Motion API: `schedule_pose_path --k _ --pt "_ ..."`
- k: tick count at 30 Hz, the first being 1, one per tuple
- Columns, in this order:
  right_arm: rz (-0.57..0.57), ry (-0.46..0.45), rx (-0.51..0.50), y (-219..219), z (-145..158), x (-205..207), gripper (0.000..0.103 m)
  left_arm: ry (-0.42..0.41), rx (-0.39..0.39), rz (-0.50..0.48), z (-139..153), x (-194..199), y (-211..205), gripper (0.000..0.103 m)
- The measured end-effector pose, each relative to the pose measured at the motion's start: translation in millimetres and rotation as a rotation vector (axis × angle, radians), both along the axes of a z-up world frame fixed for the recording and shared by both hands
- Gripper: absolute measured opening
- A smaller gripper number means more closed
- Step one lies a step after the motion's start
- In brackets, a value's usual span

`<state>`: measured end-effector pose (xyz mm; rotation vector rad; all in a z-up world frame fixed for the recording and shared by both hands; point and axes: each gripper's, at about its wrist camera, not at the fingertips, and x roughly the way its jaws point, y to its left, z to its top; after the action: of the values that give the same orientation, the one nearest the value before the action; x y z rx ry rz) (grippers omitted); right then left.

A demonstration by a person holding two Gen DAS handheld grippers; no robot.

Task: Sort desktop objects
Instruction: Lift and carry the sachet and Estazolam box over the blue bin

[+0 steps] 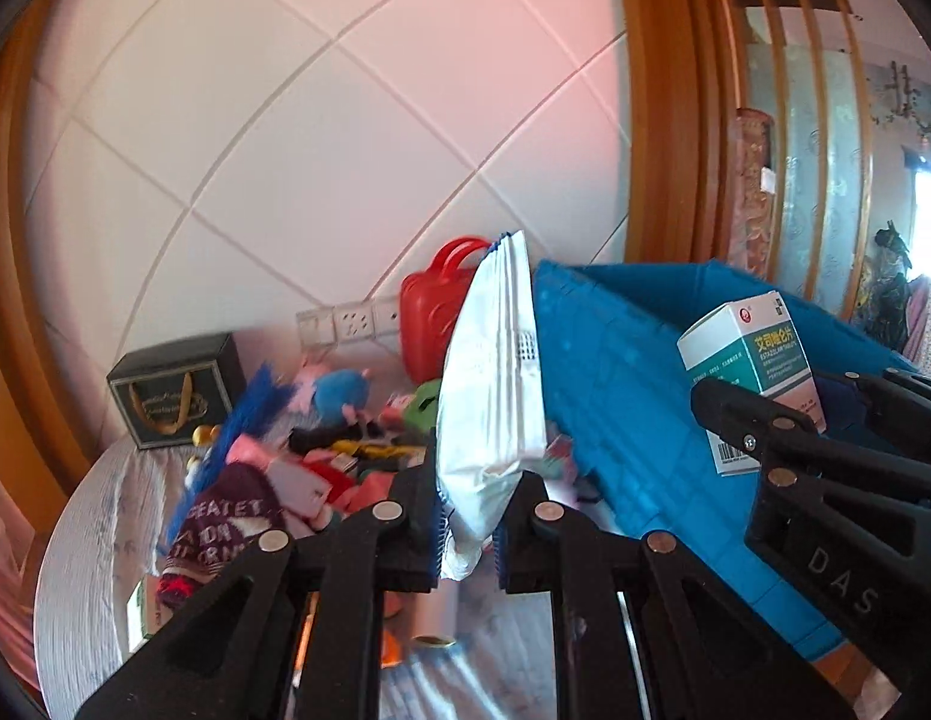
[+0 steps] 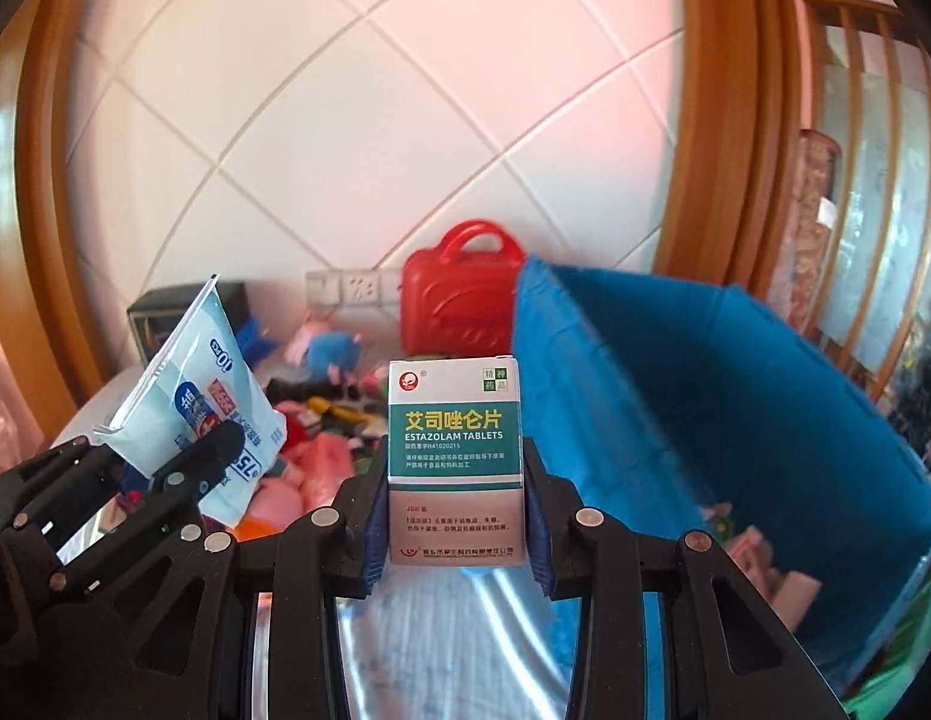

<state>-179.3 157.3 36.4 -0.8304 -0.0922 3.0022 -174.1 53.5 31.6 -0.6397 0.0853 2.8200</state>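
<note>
Between both pairs of fingers: one item clamped per gripper, held above the table.

Left gripper (image 1: 470,531) is closed on a white-and-blue wipes pouch (image 1: 495,396), held upright, edge-on. Right gripper (image 2: 456,531) is closed on an upright Estazolam tablets box (image 2: 454,456), printed face toward the camera. Just right of both stands a blue fabric bin (image 2: 675,396). Behind lie mixed toys and socks (image 1: 321,456), a red plastic case (image 2: 459,294) and a dark gift bag (image 1: 174,390) by the tiled wall.

So the right gripper (image 2: 456,516) is clamped on an upright Estazolam tablets box (image 2: 454,456), with the blue fabric bin (image 2: 675,396) just to its right. Off to the left, the left gripper (image 2: 165,468) pinches a pale blue wipes packet (image 2: 195,396), tilted, and a red case (image 2: 459,294) sits back by the wall.
</note>
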Motion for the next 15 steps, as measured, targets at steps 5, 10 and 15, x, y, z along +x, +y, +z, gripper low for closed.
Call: schedule_pose_path --k 5,10,15 --pt "-0.047 0.052 0.024 69.9 29.7 27.3 0.036 0.051 0.022 -0.022 23.1 20.0 70.6 0.012" --pt "-0.099 0.067 0.045 153.6 43.6 45.6 0.036 0.077 0.026 -0.049 37.1 36.8 151.2 0.012" --pt "-0.135 0.036 0.059 227.2 39.1 51.9 0.036 0.061 -0.002 -0.07 34.5 44.9 223.6 0.012"
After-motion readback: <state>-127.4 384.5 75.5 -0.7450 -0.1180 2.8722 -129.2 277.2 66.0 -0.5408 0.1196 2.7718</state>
